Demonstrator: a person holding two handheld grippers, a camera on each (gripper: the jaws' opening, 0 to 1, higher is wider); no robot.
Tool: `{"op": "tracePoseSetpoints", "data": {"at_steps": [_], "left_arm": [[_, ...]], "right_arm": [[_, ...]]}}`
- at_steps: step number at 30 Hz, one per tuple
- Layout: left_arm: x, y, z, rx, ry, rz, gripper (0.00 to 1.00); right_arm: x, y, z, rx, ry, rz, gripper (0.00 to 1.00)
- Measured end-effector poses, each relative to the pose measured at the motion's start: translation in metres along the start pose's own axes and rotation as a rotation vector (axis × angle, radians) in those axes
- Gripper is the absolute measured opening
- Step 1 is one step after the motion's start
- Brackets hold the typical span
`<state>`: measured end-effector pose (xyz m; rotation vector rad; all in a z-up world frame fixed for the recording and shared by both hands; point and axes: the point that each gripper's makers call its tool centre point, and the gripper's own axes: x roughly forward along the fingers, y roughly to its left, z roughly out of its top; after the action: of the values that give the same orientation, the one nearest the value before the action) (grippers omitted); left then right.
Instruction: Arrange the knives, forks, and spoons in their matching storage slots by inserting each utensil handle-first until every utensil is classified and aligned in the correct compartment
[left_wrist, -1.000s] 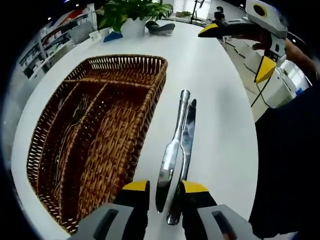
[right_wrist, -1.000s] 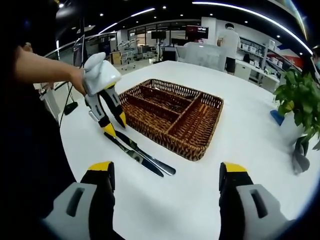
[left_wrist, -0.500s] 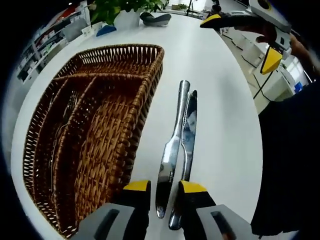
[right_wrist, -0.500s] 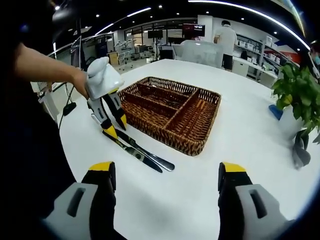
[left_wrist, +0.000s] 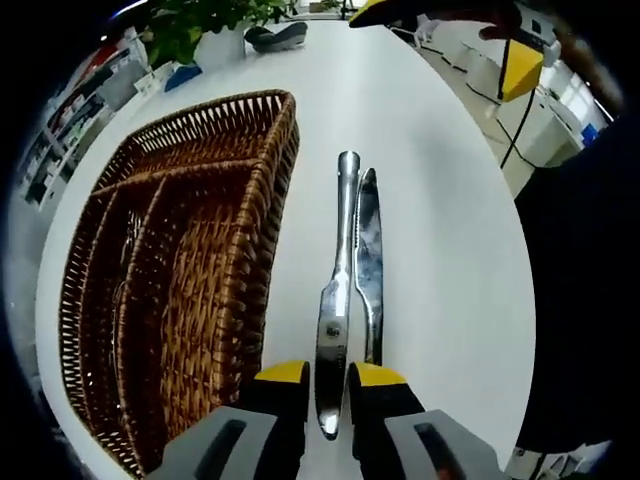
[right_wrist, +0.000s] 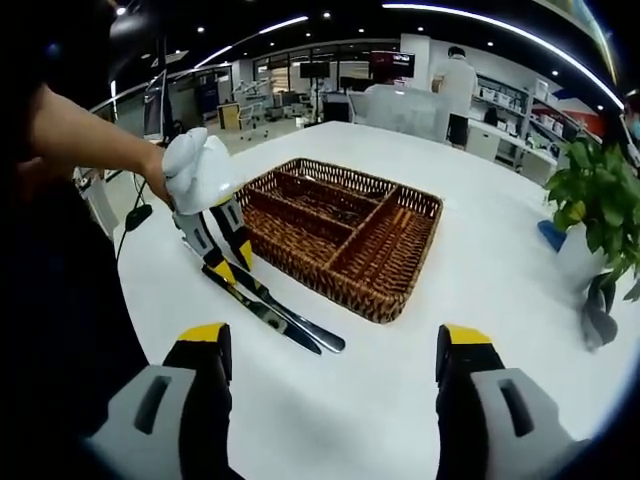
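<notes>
left gripper view: l gripper (left_wrist: 326, 378) pinching knife (left_wrist: 334, 320) beside wicker tray (left_wrist: 190, 290) on white tabletop (left_wrist: 440, 250); r gripper (right_wrist: 335, 350) wide open.

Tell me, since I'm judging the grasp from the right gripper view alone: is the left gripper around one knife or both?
Observer: One. In the left gripper view, the left gripper has the knife nearer the basket between its jaws; the second knife runs under one jaw tip.
Operator: Which end is it at?
Observer: The blade end; both handles point away from the gripper.
Operator: Anything in the basket already?
Observer: Yes. In the basket, thin metal utensils, seemingly forks, lie in a long compartment away from the knives.
</notes>
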<state>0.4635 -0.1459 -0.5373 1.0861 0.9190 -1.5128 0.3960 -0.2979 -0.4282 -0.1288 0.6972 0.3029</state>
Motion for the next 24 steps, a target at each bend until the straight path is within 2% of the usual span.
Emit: {"op": "tracePoseSetpoints", "data": {"at_steps": [4,10,15,24], "left_arm": [[0.0006,-0.0037,-0.0011,0.049,0.006,0.023,0.19],[-0.0001,-0.0036,-0.001,0.05,0.001,0.029,0.19],[0.0021,-0.006,-0.0003,0.078,0.002,0.056,0.11],[0.0022,-0.0041,-0.0008,0.045,-0.014,0.041,0.1]], "right_arm": [[0.0006,0.0008,0.0014,0.0,-0.004,0.0,0.86],[0.0016,0.0037,-0.0022,-0.005,0.01,0.008,0.86],[0.0017,0.0032,-0.0025,-0.01,0.012,0.008,0.86],[0.0015,-0.0002,-0.0026,-0.018,0.013,0.006,0.86]]}}
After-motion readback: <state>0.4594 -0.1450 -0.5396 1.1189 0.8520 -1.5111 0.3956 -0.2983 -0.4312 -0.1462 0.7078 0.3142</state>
